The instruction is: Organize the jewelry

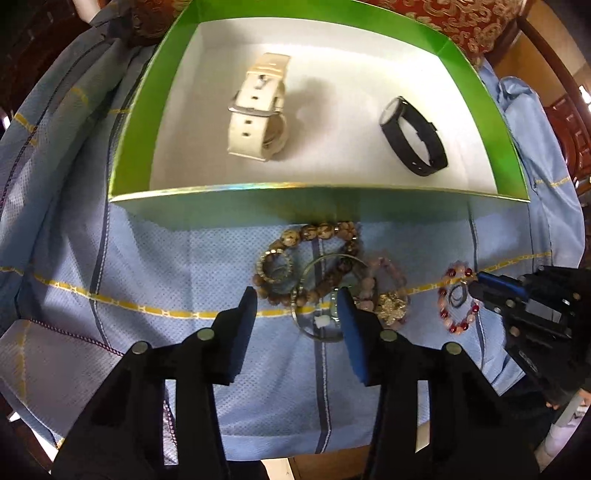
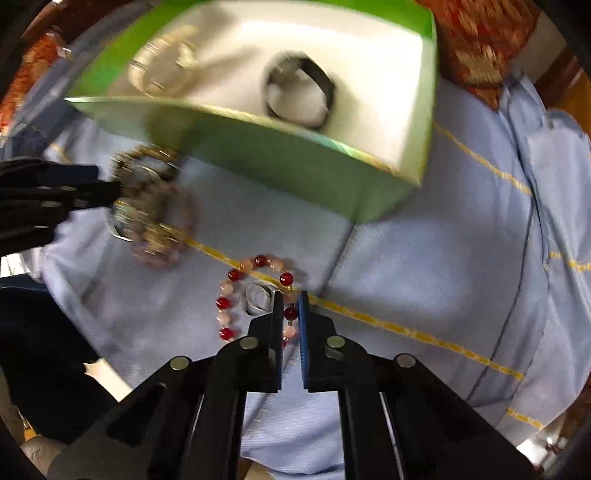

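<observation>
A green box [image 1: 317, 188] with a white floor holds a white watch [image 1: 258, 110] and a black watch [image 1: 413, 136]. In front of it on the blue cloth lies a pile: a brown bead bracelet [image 1: 321, 230], a gold crystal band [image 1: 275, 267], a silver bangle [image 1: 306, 330] and a pink bracelet with a gold charm [image 1: 391, 306]. My left gripper [image 1: 297, 299] hangs open over this pile, pads apart from it. To the right, my right gripper [image 2: 290, 295] is shut on the red and pink bead bracelet [image 2: 229, 277], with a red bead between the pads. A small ring [image 2: 258, 295] lies inside that bracelet.
The blue cloth [image 1: 147, 258] with yellow stripes covers the table and is wrinkled at both sides. A red and gold patterned cushion [image 1: 461, 18] sits behind the box. The right wrist view is blurred around the box [image 2: 280, 158] and the pile.
</observation>
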Action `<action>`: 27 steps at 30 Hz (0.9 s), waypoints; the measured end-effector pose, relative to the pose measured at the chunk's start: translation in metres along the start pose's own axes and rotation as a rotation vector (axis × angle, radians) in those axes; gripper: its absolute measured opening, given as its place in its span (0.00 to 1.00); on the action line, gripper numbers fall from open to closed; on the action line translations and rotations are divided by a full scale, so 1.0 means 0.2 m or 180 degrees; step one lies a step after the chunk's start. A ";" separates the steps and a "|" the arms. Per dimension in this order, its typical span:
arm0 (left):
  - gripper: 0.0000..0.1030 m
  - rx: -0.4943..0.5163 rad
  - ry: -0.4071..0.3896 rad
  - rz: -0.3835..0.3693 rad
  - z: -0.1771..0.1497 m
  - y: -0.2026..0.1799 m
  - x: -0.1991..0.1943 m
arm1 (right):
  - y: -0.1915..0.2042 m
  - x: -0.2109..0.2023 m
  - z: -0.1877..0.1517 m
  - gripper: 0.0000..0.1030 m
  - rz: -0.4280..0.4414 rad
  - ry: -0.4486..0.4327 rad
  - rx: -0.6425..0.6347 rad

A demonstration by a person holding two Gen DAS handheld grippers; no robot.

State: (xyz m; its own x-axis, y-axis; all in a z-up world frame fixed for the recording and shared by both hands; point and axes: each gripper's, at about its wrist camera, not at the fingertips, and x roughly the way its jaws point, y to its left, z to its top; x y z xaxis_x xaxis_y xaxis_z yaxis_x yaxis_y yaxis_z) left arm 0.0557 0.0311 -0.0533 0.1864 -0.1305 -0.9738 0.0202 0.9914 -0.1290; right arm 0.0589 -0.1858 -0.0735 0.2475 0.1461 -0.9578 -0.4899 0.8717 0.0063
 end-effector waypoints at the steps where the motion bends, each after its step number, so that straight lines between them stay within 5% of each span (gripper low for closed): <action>1: 0.43 -0.0044 -0.0024 0.0019 0.00 0.02 -0.01 | 0.01 -0.03 0.00 0.08 0.0083 -0.0085 -0.0002; 4: 0.43 -0.0153 -0.0137 0.0125 0.01 0.09 -0.04 | 0.03 -0.15 0.01 0.08 0.0324 -0.0368 -0.0028; 7: 0.43 -0.0239 -0.0152 0.0147 0.01 0.16 -0.05 | 0.04 -0.19 0.01 0.08 0.0286 -0.0476 -0.0033; 13: 0.39 -0.0128 -0.0177 0.0221 0.07 0.14 0.00 | 0.01 -0.14 -0.01 0.08 0.0150 -0.0312 0.0107; 18: 0.15 -0.0042 -0.0061 0.0234 0.10 0.12 0.04 | -0.04 -0.14 0.00 0.20 0.0131 -0.0249 0.0184; 23: 0.14 0.0079 0.0128 0.0084 0.04 0.12 0.02 | -0.05 -0.15 0.00 0.30 0.0093 -0.0256 0.0234; 27: 0.15 -0.0008 0.0003 0.0068 0.05 0.20 -0.05 | -0.08 -0.14 0.00 0.31 0.0056 -0.0207 0.0321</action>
State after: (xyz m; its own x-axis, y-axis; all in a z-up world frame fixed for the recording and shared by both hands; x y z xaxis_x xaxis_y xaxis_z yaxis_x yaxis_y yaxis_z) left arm 0.0636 0.0723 -0.0466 0.1859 -0.1093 -0.9765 0.0137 0.9940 -0.1086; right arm 0.0600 -0.2046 -0.0460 0.2950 0.1891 -0.9366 -0.4089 0.9109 0.0552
